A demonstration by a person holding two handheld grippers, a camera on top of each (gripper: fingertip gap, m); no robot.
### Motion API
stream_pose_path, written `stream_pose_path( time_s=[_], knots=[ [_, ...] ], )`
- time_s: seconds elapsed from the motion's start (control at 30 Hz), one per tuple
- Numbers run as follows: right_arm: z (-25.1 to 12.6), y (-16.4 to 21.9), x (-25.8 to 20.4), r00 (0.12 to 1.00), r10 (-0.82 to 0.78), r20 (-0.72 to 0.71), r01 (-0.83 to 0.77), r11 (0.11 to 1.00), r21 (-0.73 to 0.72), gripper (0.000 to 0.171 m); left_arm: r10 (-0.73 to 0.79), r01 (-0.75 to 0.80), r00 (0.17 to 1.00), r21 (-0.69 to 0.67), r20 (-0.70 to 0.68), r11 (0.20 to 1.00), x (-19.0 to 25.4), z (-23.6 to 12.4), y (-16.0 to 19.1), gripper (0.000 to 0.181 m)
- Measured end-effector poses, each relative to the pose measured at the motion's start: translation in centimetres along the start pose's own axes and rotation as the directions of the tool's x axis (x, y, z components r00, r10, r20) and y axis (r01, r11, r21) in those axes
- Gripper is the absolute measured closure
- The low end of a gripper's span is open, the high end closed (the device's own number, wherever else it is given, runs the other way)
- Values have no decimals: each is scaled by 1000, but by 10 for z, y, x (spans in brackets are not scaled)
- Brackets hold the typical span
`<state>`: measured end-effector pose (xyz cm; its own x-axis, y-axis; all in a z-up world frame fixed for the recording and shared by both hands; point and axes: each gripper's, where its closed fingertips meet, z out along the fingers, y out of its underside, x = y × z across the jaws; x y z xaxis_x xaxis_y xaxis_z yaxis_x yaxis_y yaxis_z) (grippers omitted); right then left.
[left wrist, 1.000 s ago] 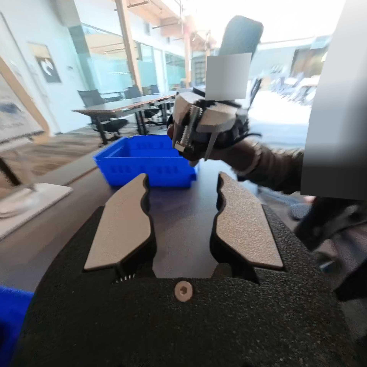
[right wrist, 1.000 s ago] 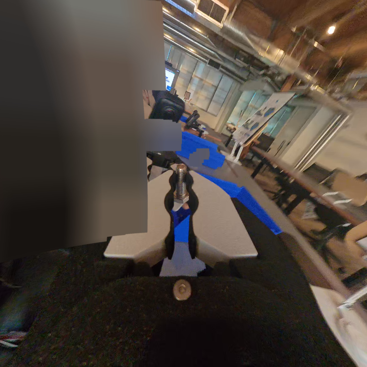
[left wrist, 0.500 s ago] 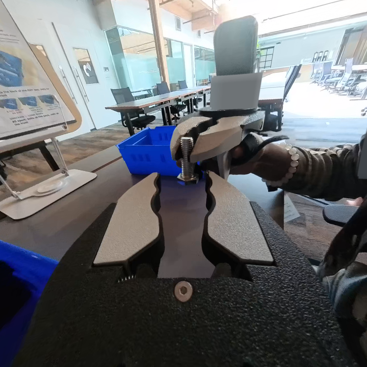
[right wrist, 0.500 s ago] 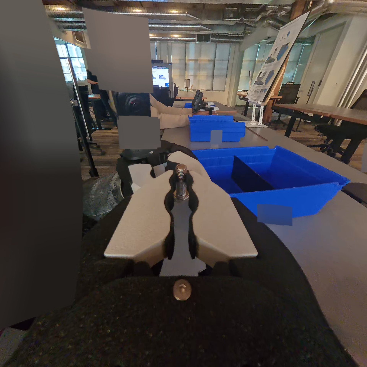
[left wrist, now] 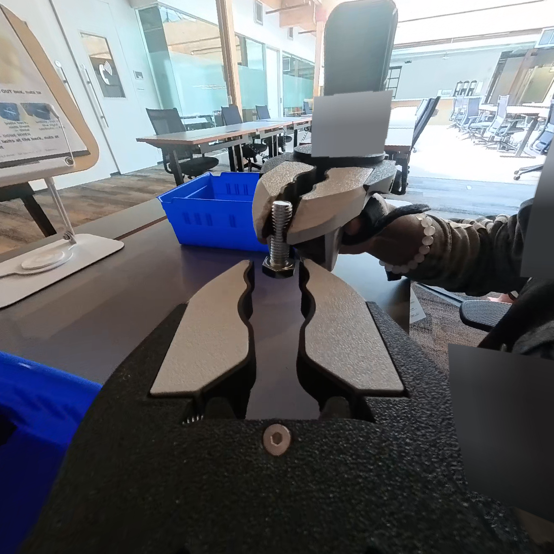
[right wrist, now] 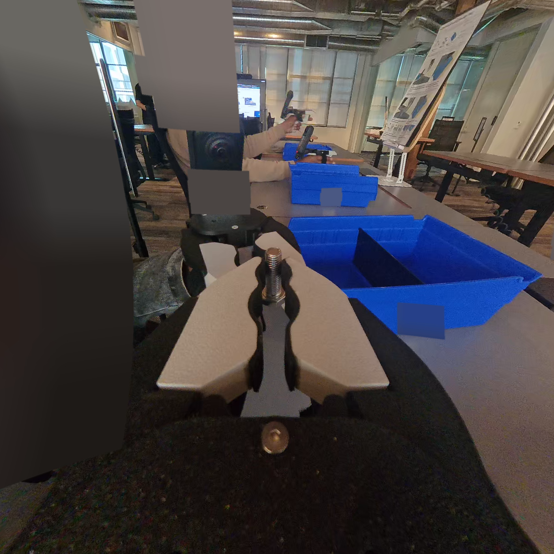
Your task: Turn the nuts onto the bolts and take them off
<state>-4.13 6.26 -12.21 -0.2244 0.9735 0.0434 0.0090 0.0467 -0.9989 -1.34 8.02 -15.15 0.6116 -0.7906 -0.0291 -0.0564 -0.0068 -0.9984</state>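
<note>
The right gripper's fingers (left wrist: 323, 207) hid the middle of the bolt (left wrist: 280, 236) shank, and the left view's frame edge cut off the near blue bin (left wrist: 33, 419).

Between my left gripper's (left wrist: 275, 271) spread grey fingers lies a clear lane of dark table (left wrist: 120, 287), ending at the hex head of the upright steel bolt (left wrist: 280, 239). My right gripper (left wrist: 280, 221), clamped on its threads, blocks everything above. A blue plastic bin (left wrist: 209, 215) stands just behind, a white sign stand (left wrist: 54, 254) off left; bare table lies between them.
</note>
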Motion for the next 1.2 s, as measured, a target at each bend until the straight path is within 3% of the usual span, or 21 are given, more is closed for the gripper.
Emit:
stream_pose_path(
  time_s=[0.1, 0.5, 0.6, 0.8, 1.03, 1.2],
  knots=[
    [0, 1, -1, 1000, 0, 8, 0, 1000, 0, 163, 12, -12, 1000, 2, -10, 1000, 2, 0, 0, 162],
    [8, 3, 2, 999, 4, 48, -3, 1000, -17, 157, -22, 23, 999, -27, 33, 999, -4, -10, 6, 163],
    [13, 2, 6, 997, 16, 82, -12, 998, -55, 137, -39, 42, 995, -31, 87, 999, -15, -27, 9, 163],
    [38, -7, 28, 981, -34, 191, 79, 969, -234, 127, -55, 65, 969, -34, 242, 997, -40, -87, 8, 163],
    [108, 13, 68, 904, -34, 427, 282, 798, -533, 122, -49, 89, 881, -63, 470, 994, -71, -167, 19, 163],
    [146, 73, 84, 765, -53, 642, 570, 519, -637, 131, -74, 105, 824, -24, 561, 994, -89, -207, 24, 163]
  ],
)
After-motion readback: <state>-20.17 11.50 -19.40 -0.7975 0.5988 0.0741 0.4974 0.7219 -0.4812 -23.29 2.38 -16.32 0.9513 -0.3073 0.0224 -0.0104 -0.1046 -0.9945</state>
